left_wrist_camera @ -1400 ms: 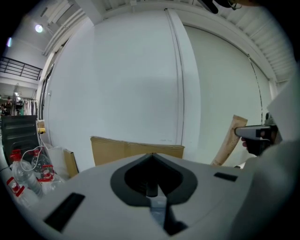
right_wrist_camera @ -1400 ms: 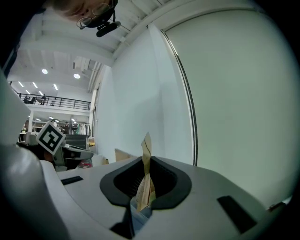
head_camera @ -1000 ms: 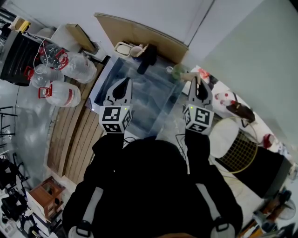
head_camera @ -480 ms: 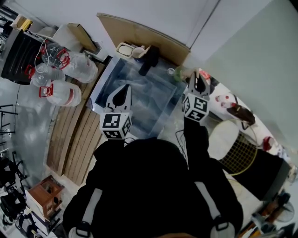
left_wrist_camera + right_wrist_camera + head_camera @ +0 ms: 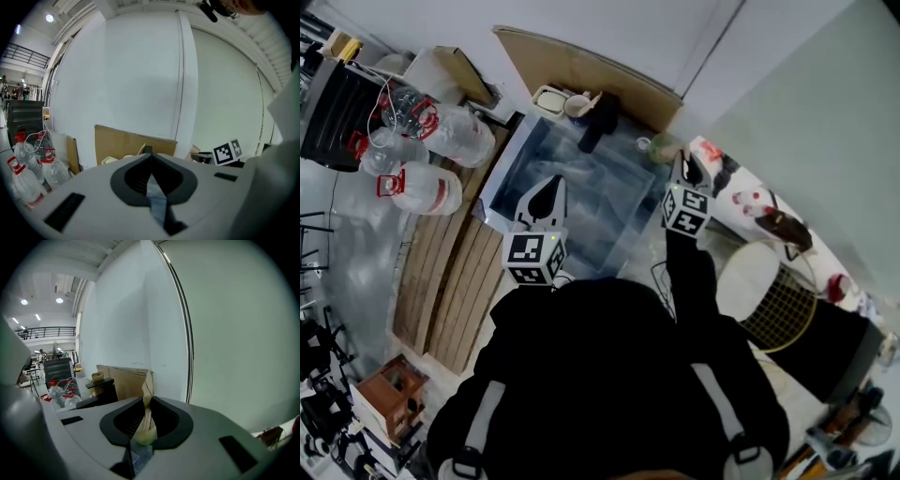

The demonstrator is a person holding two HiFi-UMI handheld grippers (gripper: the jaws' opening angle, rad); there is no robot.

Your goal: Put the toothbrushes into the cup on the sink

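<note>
A pale beige toothbrush stands upright between the jaws of my right gripper, which is shut on it. In the head view my right gripper hovers at the sink's right rim, just below the greenish cup. The toothbrush itself is too small to make out there. My left gripper hangs over the sink's near left part, jaws pressed together with nothing between them. In the left gripper view the left gripper points at the back wall.
A black tap and a white dish stand at the sink's far edge, with brown cardboard behind. Water jugs lie on the floor at left. A flowered cloth and a round wire basket are at right.
My right gripper has moved away from me toward the cup, still gripping the toothbrush. The left gripper has barely shifted.
</note>
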